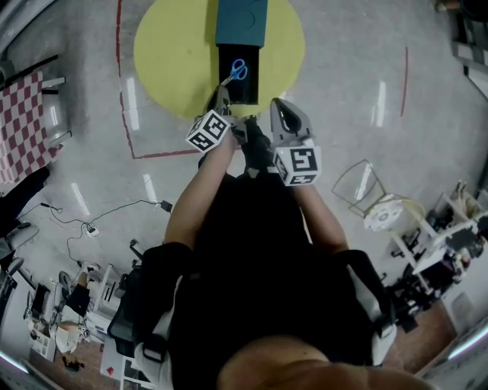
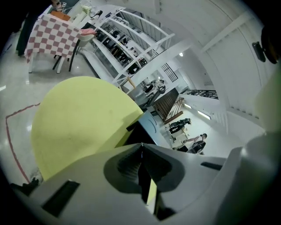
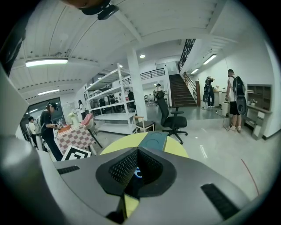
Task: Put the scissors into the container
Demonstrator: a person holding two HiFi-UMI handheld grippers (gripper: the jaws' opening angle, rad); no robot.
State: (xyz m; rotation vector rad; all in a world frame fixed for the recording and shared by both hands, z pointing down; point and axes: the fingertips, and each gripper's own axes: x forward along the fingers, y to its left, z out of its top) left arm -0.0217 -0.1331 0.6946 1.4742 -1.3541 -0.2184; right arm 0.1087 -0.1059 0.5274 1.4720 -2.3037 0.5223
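The blue-handled scissors (image 1: 237, 71) lie inside the black container (image 1: 250, 90) on the round yellow table (image 1: 171, 53), blades pointing toward its near left corner. A teal lid (image 1: 241, 21) lies just beyond the container. My left gripper (image 1: 221, 96) is shut at the container's near left corner, close to the blade tips; I see nothing between its jaws (image 2: 141, 146). My right gripper (image 1: 275, 104) hovers shut just right of the container's near corner. Through the hollow of its jaws (image 3: 137, 150), a bit of the blue scissors handle (image 3: 138, 172) shows.
Red tape (image 1: 120, 91) marks the floor around the table. A checkered table (image 1: 23, 122) stands at the left, a wire stand (image 1: 358, 183) at the right. Beyond the table are an office chair (image 3: 172, 118), shelves (image 3: 107, 105) and people (image 3: 232, 101).
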